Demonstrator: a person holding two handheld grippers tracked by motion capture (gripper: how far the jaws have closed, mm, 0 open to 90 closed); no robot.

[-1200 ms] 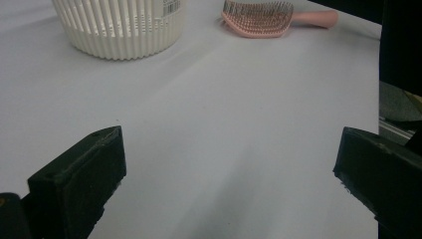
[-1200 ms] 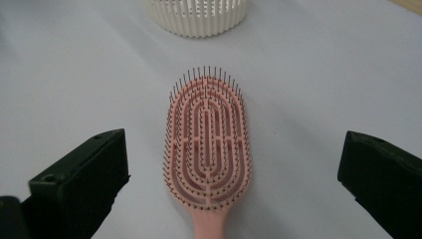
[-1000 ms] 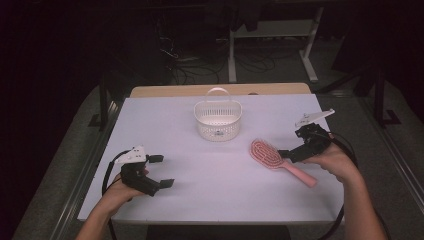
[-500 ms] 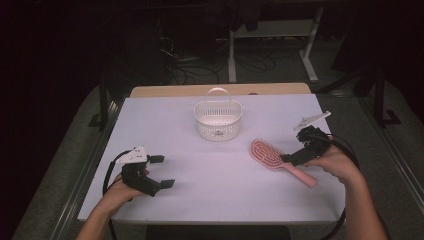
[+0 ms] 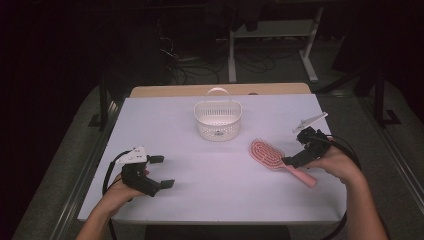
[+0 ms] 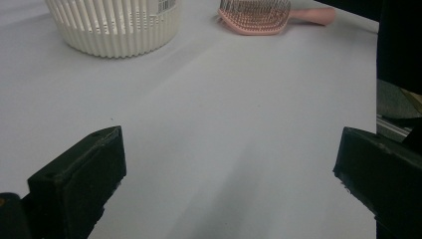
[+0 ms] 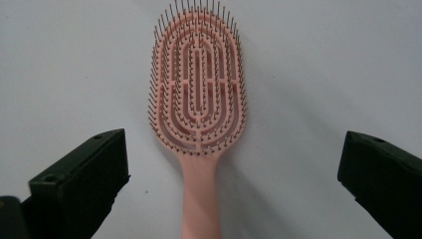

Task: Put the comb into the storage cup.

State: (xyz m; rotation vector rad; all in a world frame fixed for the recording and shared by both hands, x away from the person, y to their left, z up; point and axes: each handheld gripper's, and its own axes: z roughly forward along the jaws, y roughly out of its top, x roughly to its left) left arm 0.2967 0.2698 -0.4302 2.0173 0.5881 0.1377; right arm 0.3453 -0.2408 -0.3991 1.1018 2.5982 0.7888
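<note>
Hairbrush [image 7: 197, 94] pink plastic, light, rigid, bristles up, near tabletop [image 5: 210, 200] right edge. Take slim handle, not bristles. Right claw [image 5: 294, 160] wide open, straddling handle, empty. Left claw [image 5: 161, 171] open, empty.

Lighting: white table [image 5: 220, 190] brightly lit from above, surroundings dark; soft shadows; near jaws slightly blurred.

White slatted basket [image 5: 218, 120] — upright, far-centre
</note>
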